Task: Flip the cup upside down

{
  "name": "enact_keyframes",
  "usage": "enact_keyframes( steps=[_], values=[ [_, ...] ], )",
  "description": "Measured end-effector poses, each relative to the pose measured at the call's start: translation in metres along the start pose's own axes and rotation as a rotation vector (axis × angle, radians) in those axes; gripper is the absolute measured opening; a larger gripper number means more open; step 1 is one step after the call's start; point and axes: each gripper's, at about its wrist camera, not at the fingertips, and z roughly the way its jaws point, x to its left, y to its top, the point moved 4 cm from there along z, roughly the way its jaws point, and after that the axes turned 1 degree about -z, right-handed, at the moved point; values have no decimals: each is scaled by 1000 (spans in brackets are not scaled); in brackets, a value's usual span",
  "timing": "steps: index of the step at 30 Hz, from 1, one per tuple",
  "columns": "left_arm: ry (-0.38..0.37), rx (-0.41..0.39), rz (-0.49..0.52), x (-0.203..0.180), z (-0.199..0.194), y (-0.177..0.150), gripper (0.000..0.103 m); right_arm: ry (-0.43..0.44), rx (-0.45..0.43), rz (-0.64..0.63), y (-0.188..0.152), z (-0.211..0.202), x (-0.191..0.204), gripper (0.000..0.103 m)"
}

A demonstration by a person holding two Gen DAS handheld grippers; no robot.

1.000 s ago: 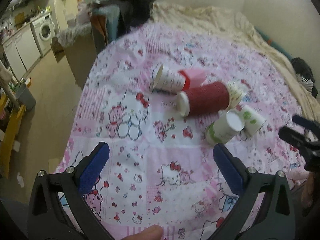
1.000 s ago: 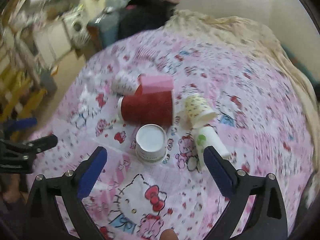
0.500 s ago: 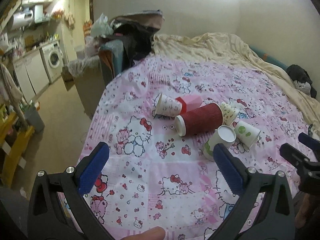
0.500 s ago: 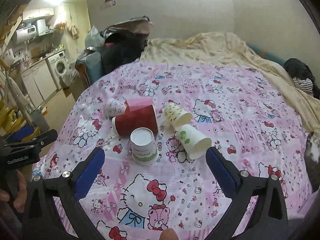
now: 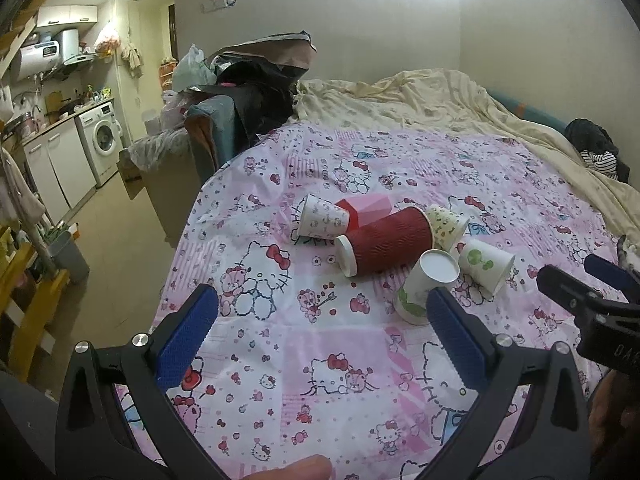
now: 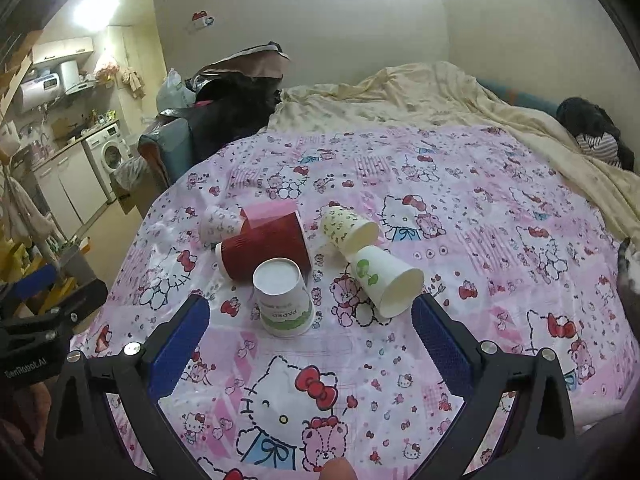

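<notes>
While the pink cartoon-print sheet (image 6: 460, 208) is filling most of both frames, the cluster of cups is sitting at its centre, well apart from either tool. The red ribbed cup (image 6: 266, 246) is lying on its side with the pink cup (image 6: 272, 209) and a small printed white cup (image 6: 218, 220) touching it at the upper left of the cluster. The green-banded paper cup (image 6: 282, 300) is already standing mouth down, base facing up, just below the red one. To its right, the green-dot cup (image 6: 386, 282) and the yellow patterned cup (image 6: 348, 230) are lying tipped, mouths opening toward the lower right; I judge one of them is the next to be flipped. The right gripper (image 6: 310, 334) is hovering low in its frame, fingers spread wide and holding nothing, probably lining up. The left gripper (image 5: 322, 328) is likewise gaping and empty at the bottom of its view.
</notes>
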Motion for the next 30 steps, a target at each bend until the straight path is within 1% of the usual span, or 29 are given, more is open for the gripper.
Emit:
enact_keyframes(
  steps=[14, 30],
  values=[
    [5, -7, -33, 6, -1, 2, 103, -5, -17, 2, 4, -2, -3, 103],
    [3, -8, -27, 7, -1, 2, 103, -13, -36, -3, 6, -6, -4, 103]
  ],
)
